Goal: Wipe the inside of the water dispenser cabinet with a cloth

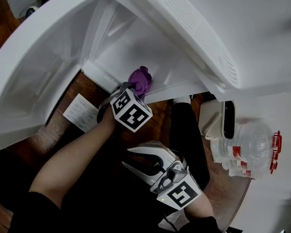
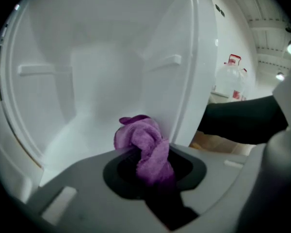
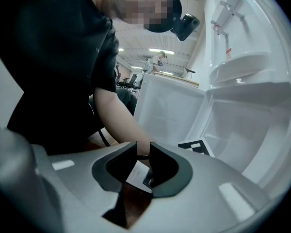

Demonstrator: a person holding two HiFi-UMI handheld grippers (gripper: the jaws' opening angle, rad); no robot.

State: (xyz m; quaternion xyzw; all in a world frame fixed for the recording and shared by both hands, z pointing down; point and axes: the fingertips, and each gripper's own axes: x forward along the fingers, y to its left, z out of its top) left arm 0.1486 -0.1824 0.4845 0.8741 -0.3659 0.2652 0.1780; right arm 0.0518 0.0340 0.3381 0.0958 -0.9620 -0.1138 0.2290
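Note:
The white water dispenser cabinet stands open, its bare inner walls filling the left gripper view. A crumpled purple cloth sits at the cabinet's lower front edge. My left gripper is shut on it, and the cloth bulges out past the jaws. My right gripper hangs lower, outside the cabinet over the wooden floor. Its jaws stand a little apart with nothing between them.
The cabinet door is swung out to the left. A paper sheet lies on the floor below it. Clear water jugs with red caps and a white box stand at the right. Small ledges jut from the cabinet's inner walls.

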